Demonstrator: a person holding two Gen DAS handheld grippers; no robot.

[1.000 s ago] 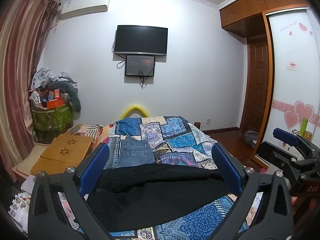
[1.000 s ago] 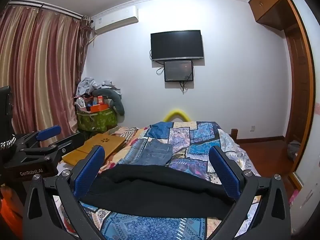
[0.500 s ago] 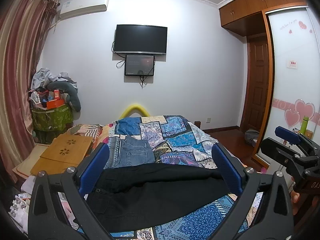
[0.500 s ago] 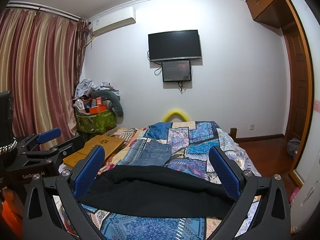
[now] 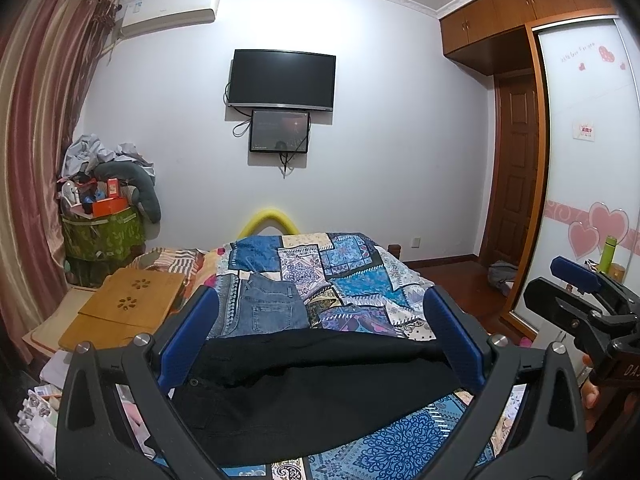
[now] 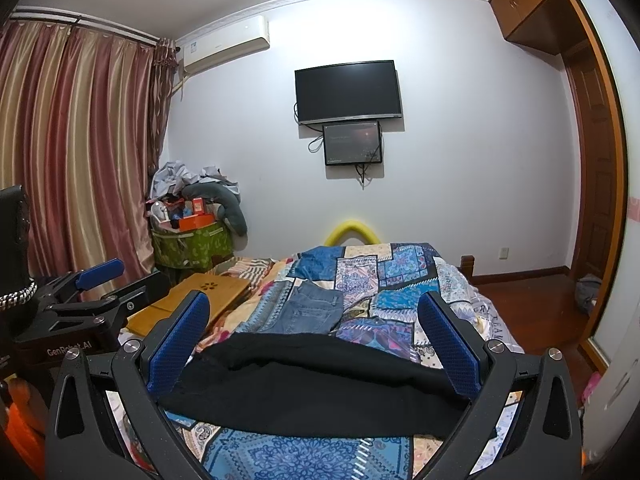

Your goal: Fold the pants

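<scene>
Black pants [image 5: 312, 392] lie spread across the near end of the bed, waistband with a button to the left; they also show in the right wrist view [image 6: 320, 384]. My left gripper [image 5: 320, 332] is open, held above the pants without touching them. My right gripper [image 6: 314, 332] is open too, above the pants. Each gripper shows at the edge of the other's view: the right gripper [image 5: 580, 288] and the left gripper [image 6: 96, 276].
Folded blue jeans [image 5: 272, 308] lie further up the patchwork bedspread [image 5: 352, 276]. A wooden lap table [image 5: 124, 308] sits at the bed's left. A green basket of clutter [image 5: 100, 236] stands by the curtain. Wardrobe and door are on the right.
Both views have shifted only slightly. The right gripper at the edge of the left view has drifted a little. Both grippers stay open and the pants have not moved.
</scene>
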